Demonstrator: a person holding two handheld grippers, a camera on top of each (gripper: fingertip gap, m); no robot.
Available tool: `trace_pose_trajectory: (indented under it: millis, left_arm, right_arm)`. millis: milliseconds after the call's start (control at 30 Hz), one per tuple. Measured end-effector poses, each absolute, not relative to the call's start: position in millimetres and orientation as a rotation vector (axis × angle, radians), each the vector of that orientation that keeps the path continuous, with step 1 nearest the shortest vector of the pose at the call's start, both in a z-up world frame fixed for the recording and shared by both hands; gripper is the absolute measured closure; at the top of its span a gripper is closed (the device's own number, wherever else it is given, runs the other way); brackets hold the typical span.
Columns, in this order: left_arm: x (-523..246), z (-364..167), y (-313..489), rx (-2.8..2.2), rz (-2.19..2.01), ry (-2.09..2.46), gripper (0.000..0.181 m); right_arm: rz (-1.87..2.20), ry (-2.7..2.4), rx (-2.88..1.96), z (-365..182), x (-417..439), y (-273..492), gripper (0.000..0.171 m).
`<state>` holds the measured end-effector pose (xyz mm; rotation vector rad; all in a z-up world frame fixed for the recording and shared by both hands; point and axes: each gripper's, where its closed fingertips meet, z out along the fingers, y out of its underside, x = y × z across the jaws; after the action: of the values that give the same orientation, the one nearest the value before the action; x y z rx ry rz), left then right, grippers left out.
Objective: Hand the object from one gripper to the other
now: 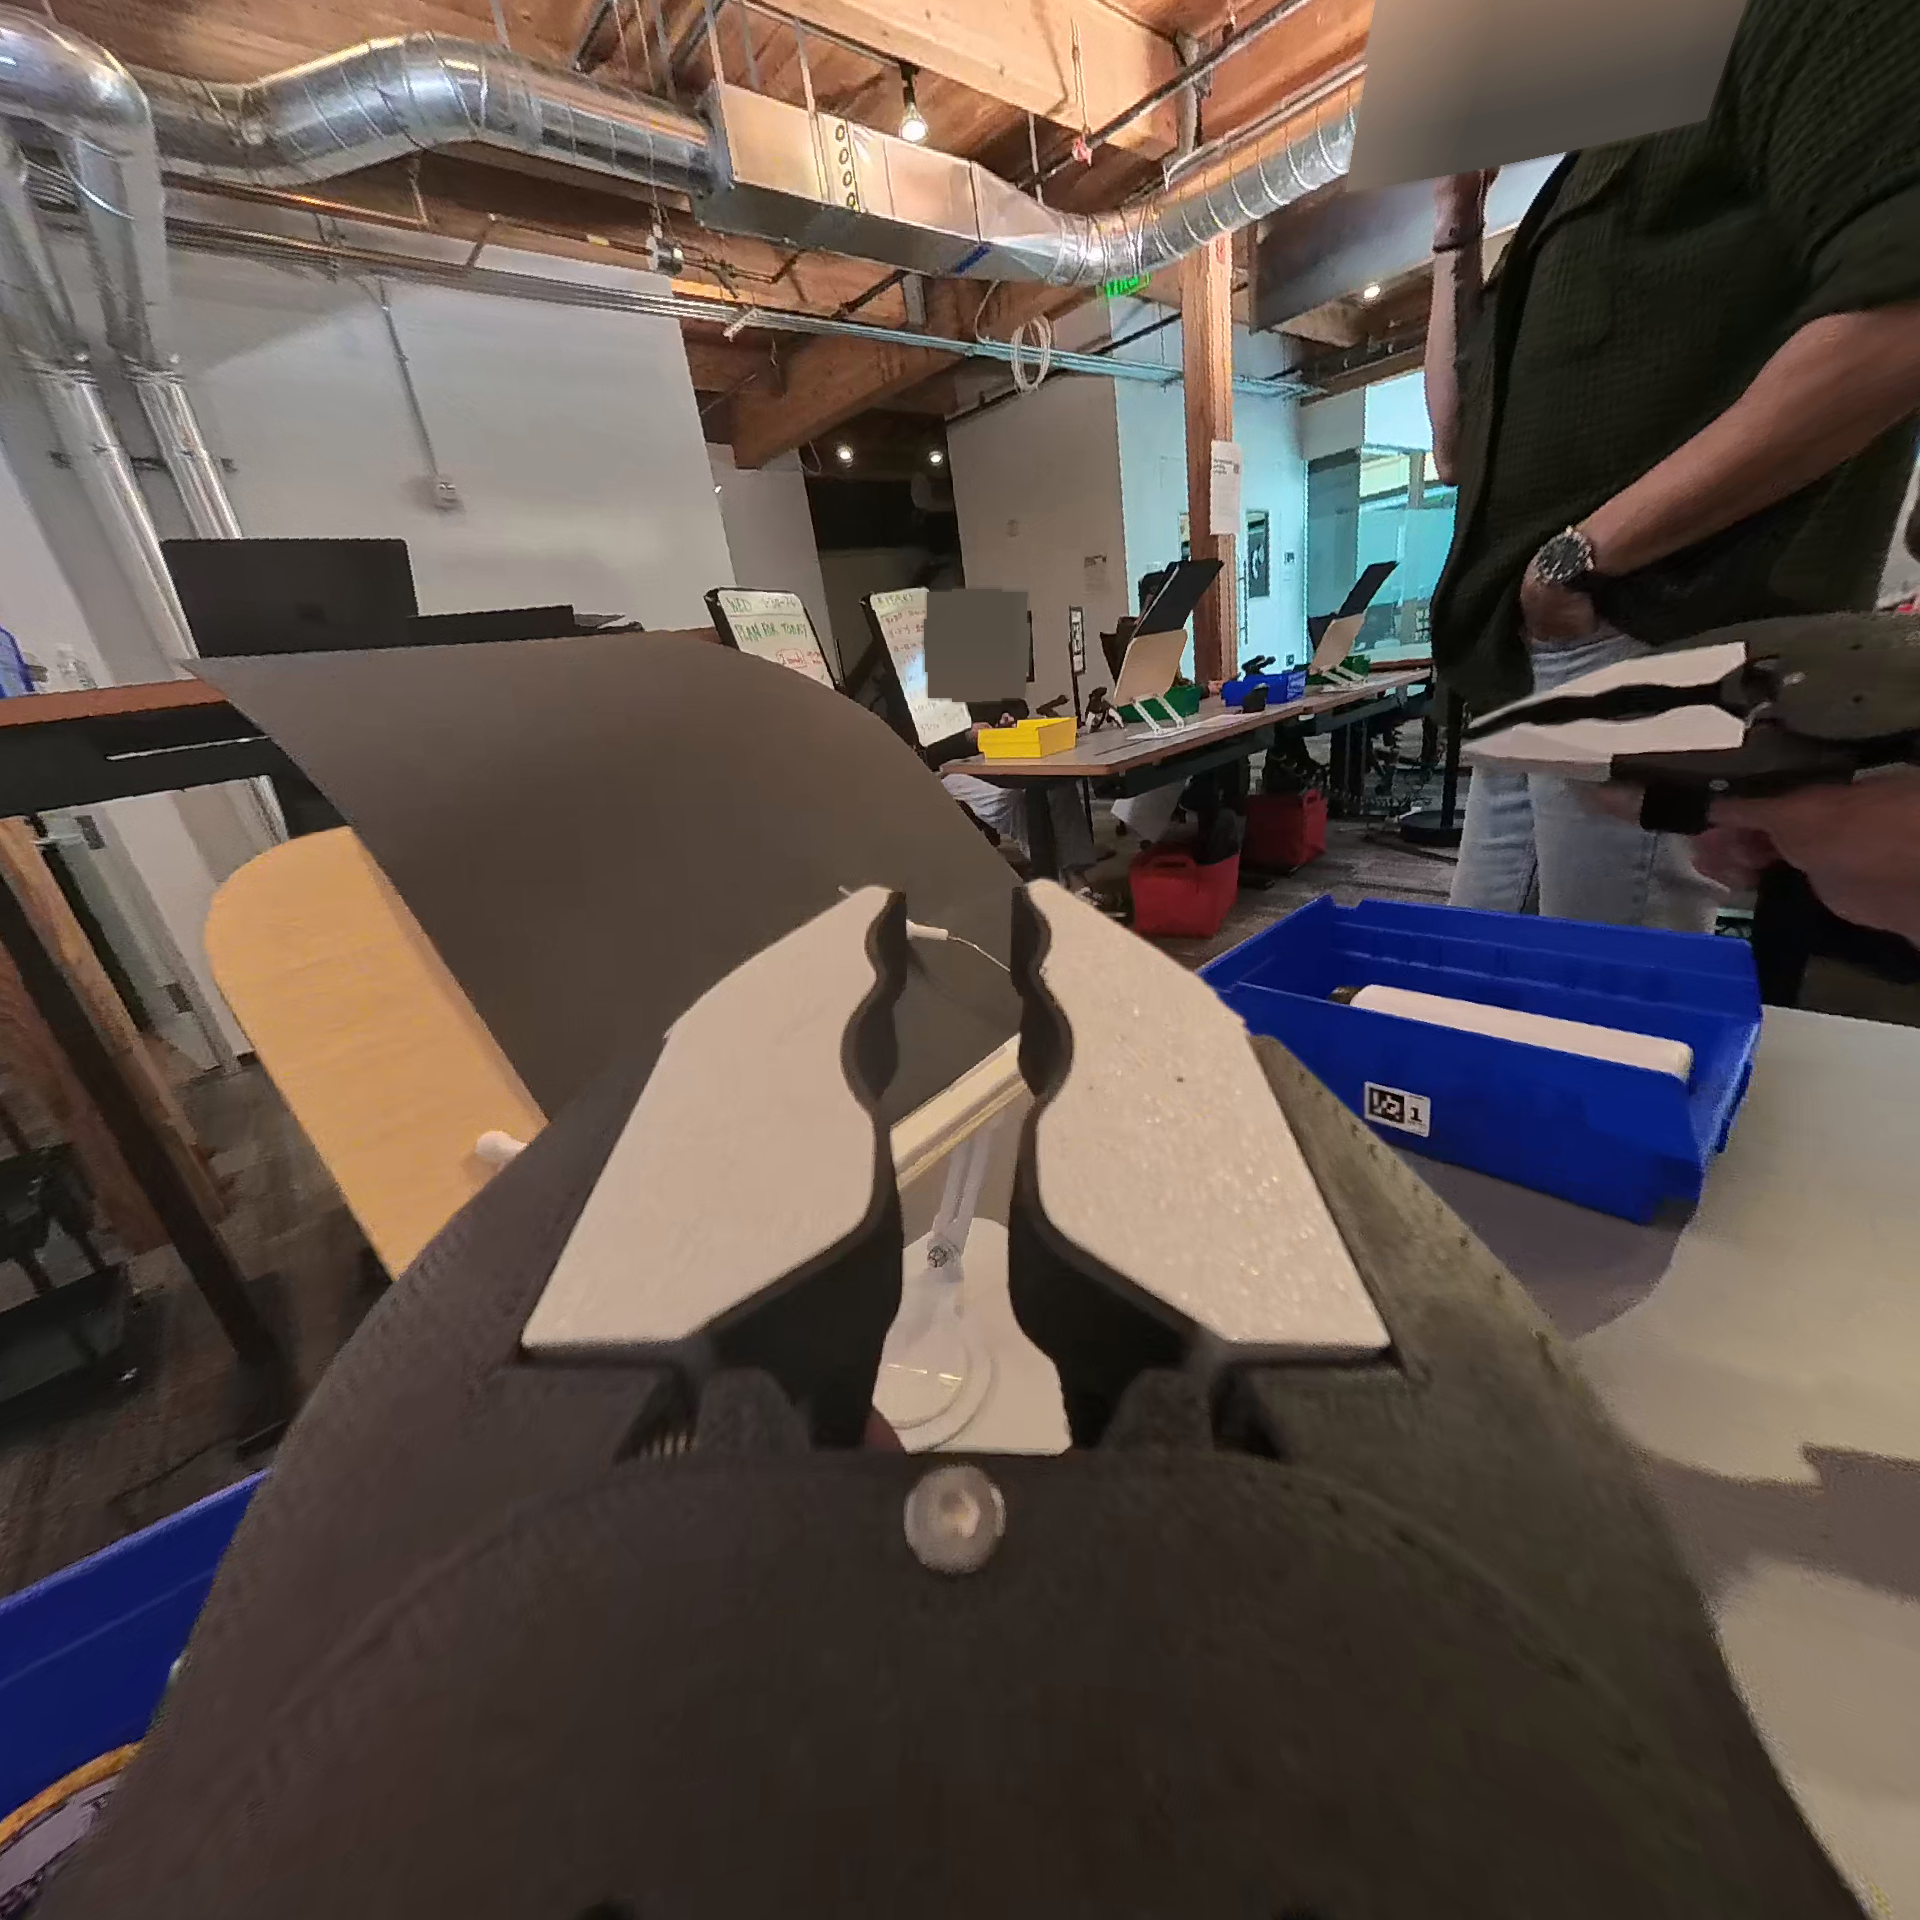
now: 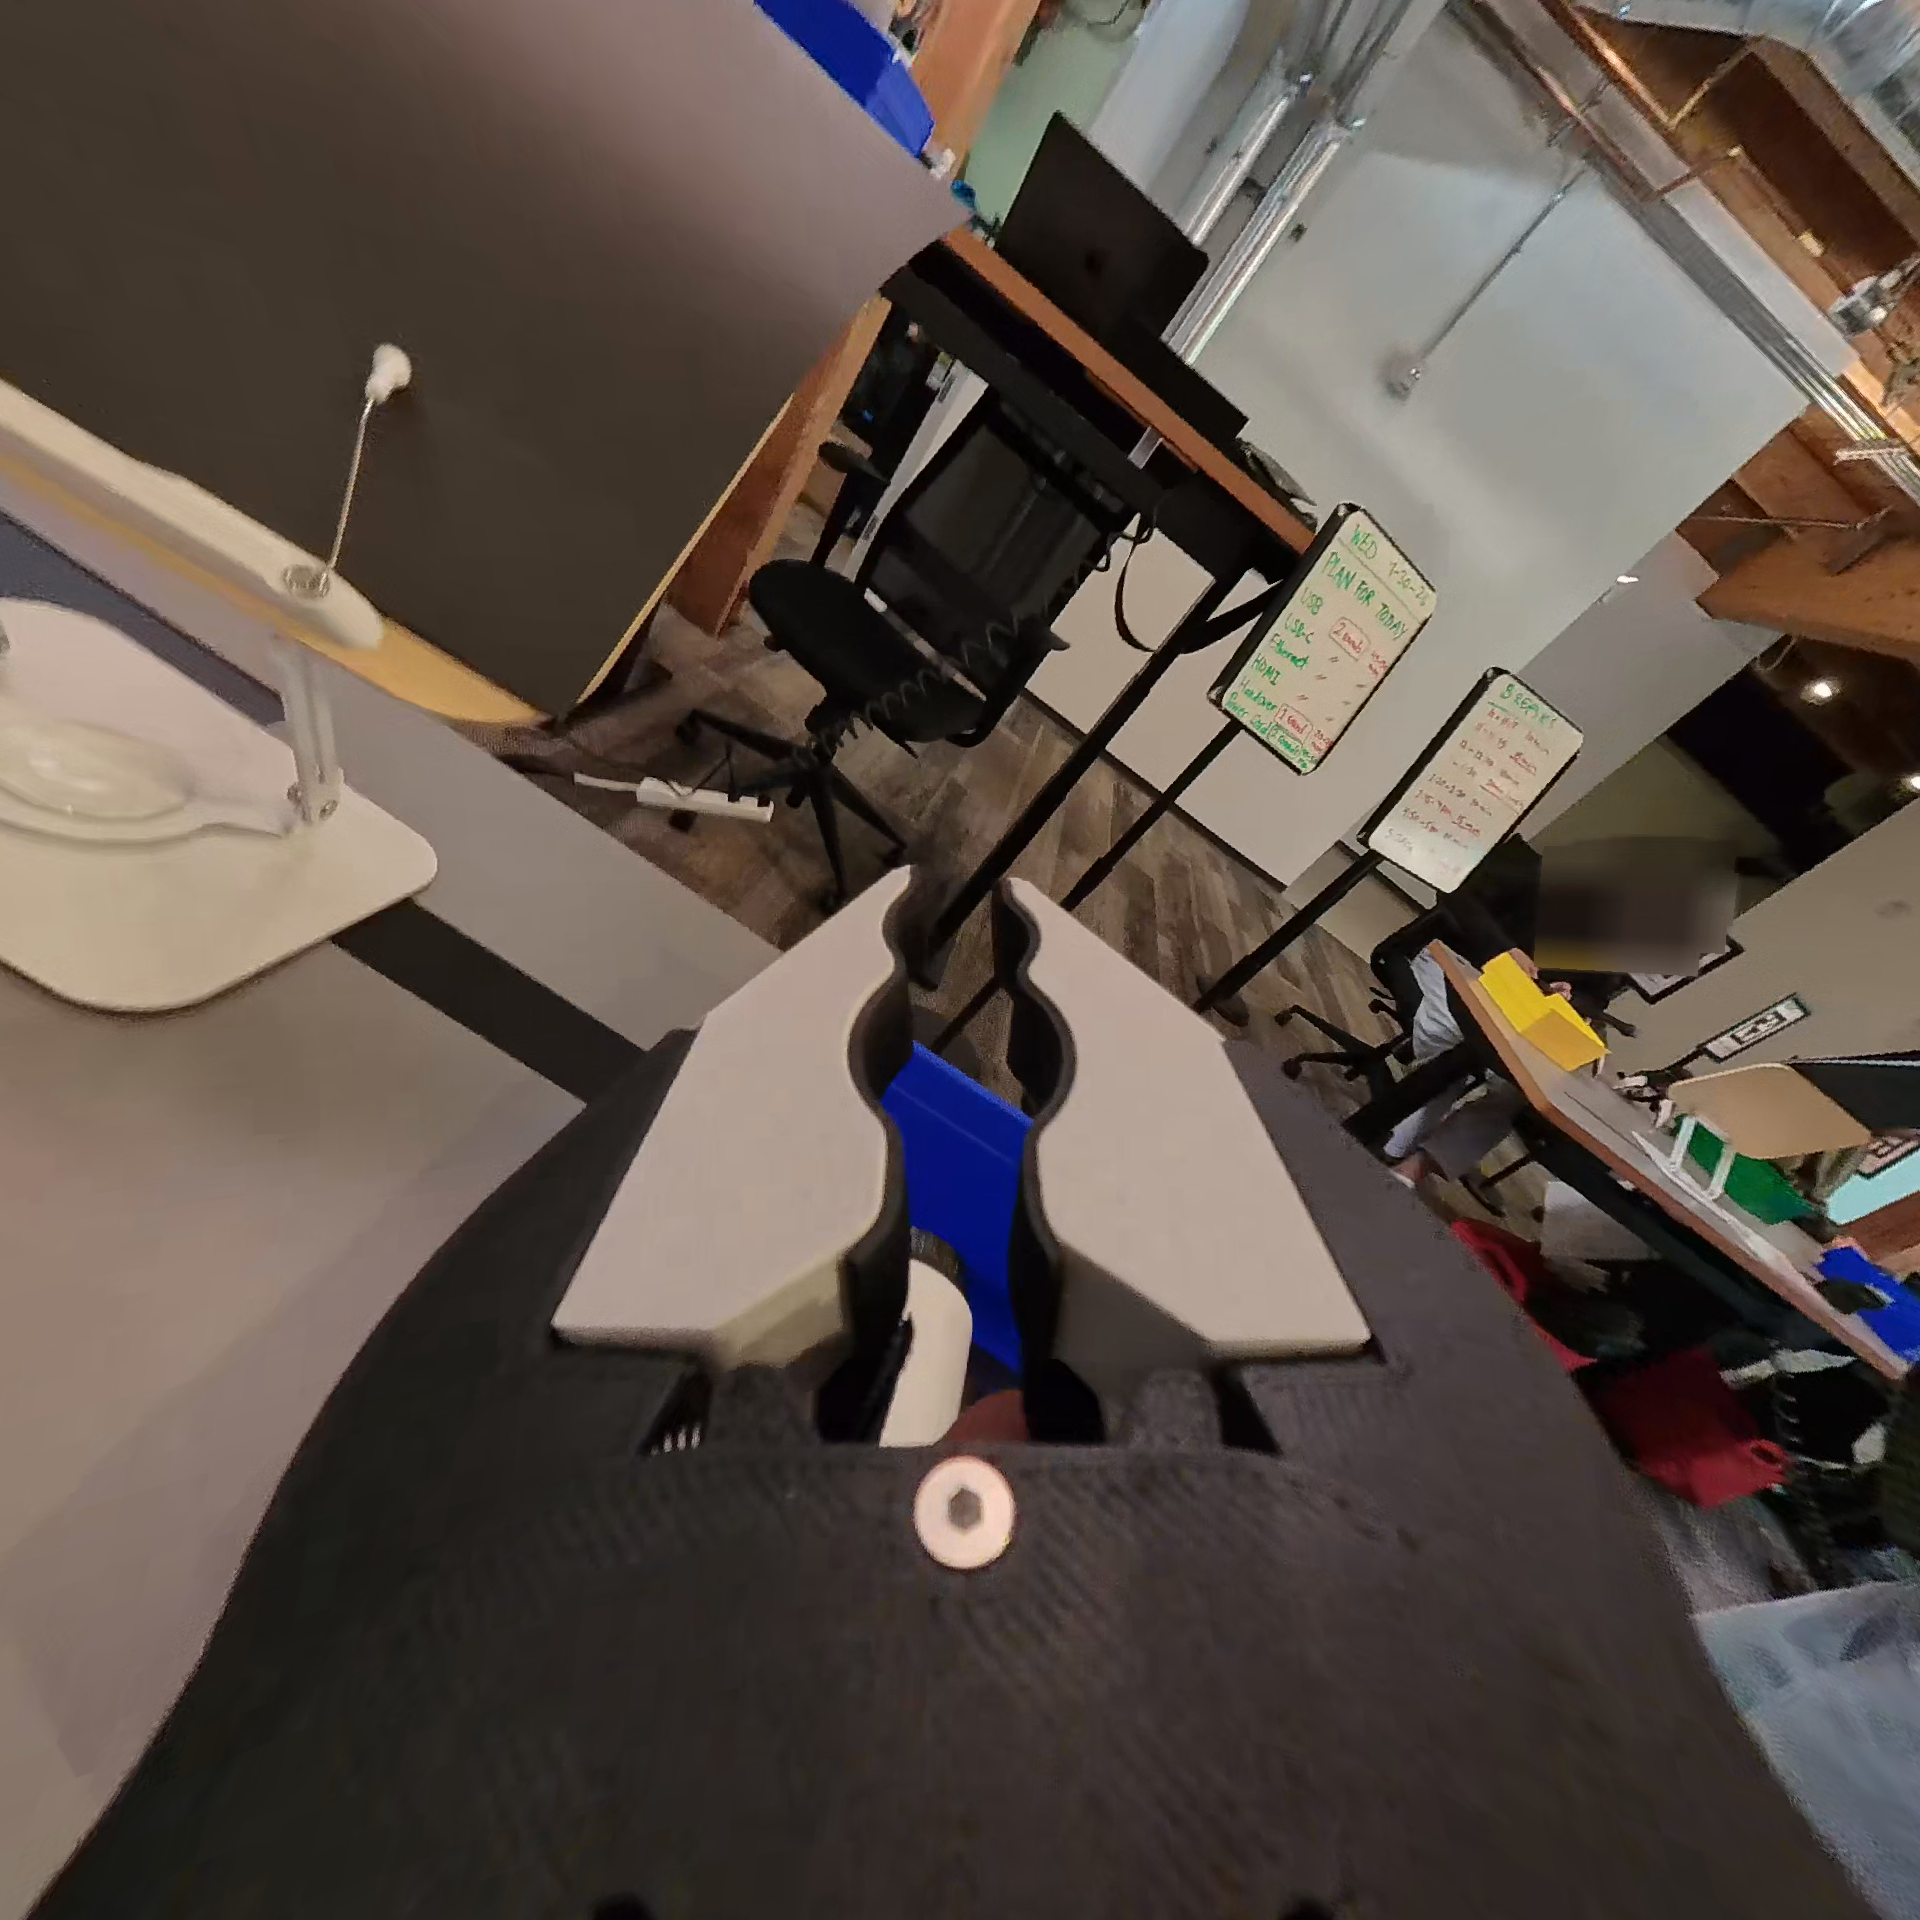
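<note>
A white roll [image 1: 1517,1023] with a dark end lies in a blue bin [image 1: 1558,1132] on the grey table, to the right of my left gripper [image 1: 958,909]. The left gripper is held above the table with its jaws a little apart and nothing between them. My right gripper [image 1: 1496,722] hovers above the bin, held by a hand, its jaws only narrowly apart and empty. In the right wrist view the right gripper [image 2: 954,902] looks down past the bin [image 2: 961,1143], and the roll [image 2: 935,1351] shows through the gap between the finger bases.
A white stand [image 2: 208,883] with a clear lens and thin rod sits on the table before a dark curved backdrop [image 1: 582,790]. A second blue bin [image 1: 94,1642] is at lower left. A person [image 1: 1662,416] stands behind the right bin. Some 35 cm of space lies between my two pairs of fingers.
</note>
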<state>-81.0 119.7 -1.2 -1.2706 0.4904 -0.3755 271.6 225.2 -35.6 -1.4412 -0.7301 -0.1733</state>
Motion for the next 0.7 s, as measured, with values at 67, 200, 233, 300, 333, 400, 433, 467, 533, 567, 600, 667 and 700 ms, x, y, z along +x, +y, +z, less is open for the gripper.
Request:
trace_pose_trajectory:
  millis: [67,200,233,300,333,400,433,467,533,567,600,667,700]
  left_arm:
    - [-76.9,-5.3,121.3,-1.278,-0.371,0.505,0.163]
    - [-71.8,-8.9,122.3,-1.286,-0.373,0.521,0.162]
    - [-71.5,-8.0,121.6,-1.283,-0.375,0.522,0.162]
    - [-70.9,-5.3,119.3,-1.274,-0.380,0.522,0.162]
    - [-70.3,-3.9,118.1,-1.270,-0.383,0.523,0.162]
    - [-68.3,-1.4,115.7,-1.263,-0.391,0.528,0.162]
    - [-67.0,-0.2,114.2,-1.258,-0.396,0.530,0.162]
    - [-65.4,1.1,112.8,-1.254,-0.401,0.533,0.162]
    - [-62.0,2.9,110.2,-1.247,-0.411,0.538,0.162]
    - [-59.6,2.9,109.2,-1.246,-0.418,0.539,0.162]
    - [-56.3,1.9,108.7,-1.246,-0.428,0.541,0.162]
    - [-45.4,-3.8,108.4,-1.256,-0.447,0.563,0.162]
    - [-39.6,-7.7,108.8,-1.263,-0.447,0.575,0.162]
  right_arm:
    - [-0.081,-0.694,-1.418,-26.6,267.6,221.6,0.162]
    - [-0.029,-0.673,-1.386,-12.4,260.1,212.7,0.162]
    - [-0.001,-0.664,-1.364,-6.3,256.8,208.6,0.161]
    - [0.039,-0.629,-1.305,10.2,252.2,198.8,0.161]
    - [0.057,-0.604,-1.292,17.9,251.0,194.6,0.161]
    - [0.106,-0.578,-1.239,33.6,241.6,182.4,0.161]
    - [0.127,-0.565,-1.223,39.3,235.6,177.7,0.162]
    - [0.152,-0.564,-1.215,42.6,227.6,174.1,0.161]
    - [0.189,-0.556,-1.188,48.9,210.2,167.8,0.161]
    - [0.212,-0.553,-1.183,50.1,200.3,165.7,0.161]
    - [0.243,-0.550,-1.181,50.4,189.7,164.1,0.161]
    - [0.305,-0.548,-1.160,51.9,167.4,159.8,0.160]
    - [0.328,-0.570,-1.159,49.8,154.0,158.3,0.160]
